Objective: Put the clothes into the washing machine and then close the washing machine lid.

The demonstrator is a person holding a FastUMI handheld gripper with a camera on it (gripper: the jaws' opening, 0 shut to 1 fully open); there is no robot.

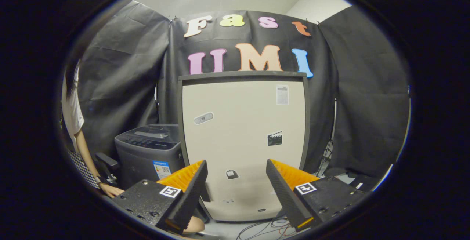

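- While I scan from the left, I see a person [75, 119] in a white top at the booth's edge, one hand [110, 189] low beside a black chair arm [107, 160].
- Next comes a dark grey washer [148, 152], lid down, with a label on its front.
- Ahead stands a big beige panel [244, 141] in a dark frame, upright, carrying a few small stickers; I can't tell what it belongs to.
- My hand-held gripper [237, 188] hangs in front of that panel, fingers [191, 192] spread wide apart with nothing between them.
- Cables [264, 227] lie on the floor below the panel.
- Black cloth [367, 104] closes off the right.
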